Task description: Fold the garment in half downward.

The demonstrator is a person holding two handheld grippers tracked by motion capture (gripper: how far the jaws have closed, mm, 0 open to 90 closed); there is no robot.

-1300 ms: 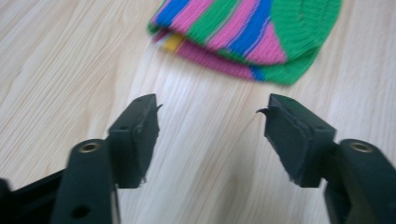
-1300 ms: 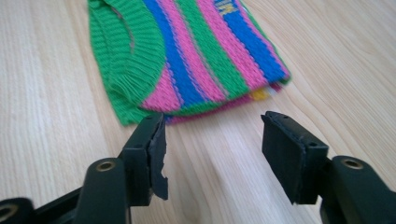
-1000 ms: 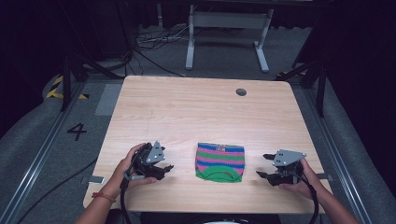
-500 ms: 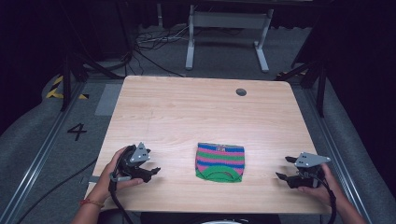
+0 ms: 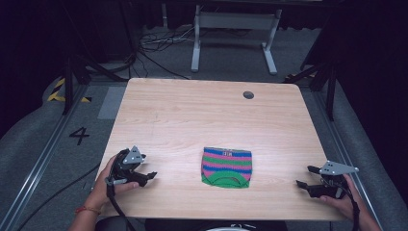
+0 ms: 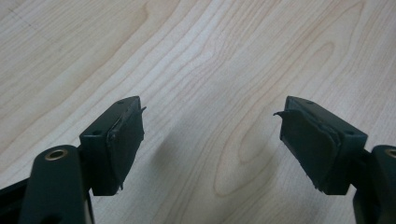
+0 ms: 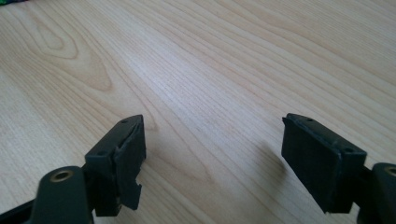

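Folded striped cloth (image 5: 227, 167) is lying flat on the wooden surface (image 5: 202, 120), near the front edge, roughly centred between the two hands; stripes are running pink, blue and green, with a green band curving along the near side. Left claw (image 5: 146, 176) is sitting at the front-left corner of the surface, held in the person's left hand (image 5: 107, 179), jaws pointing toward the cloth but well apart from it. In the left gripper view the left claw (image 6: 210, 140) is standing wide open, nothing between the jaws, just bare wood grain under them; the pads (image 6: 126, 140) are looking worn, with edges peeling. Right claw (image 5: 304, 177) is sitting at the front-right corner, held in the right hand (image 5: 342, 202), grey plate on top, jaws also pointing inward at the cloth and well clear of it. In the right gripper view the right claw (image 7: 212, 154) is likewise gaping wide and holding nothing, hovering low over the wood. A sliver of the cloth is showing at the top-left corner of that view. A dark round hole (image 5: 248, 95) is sitting near the far edge of the surface.
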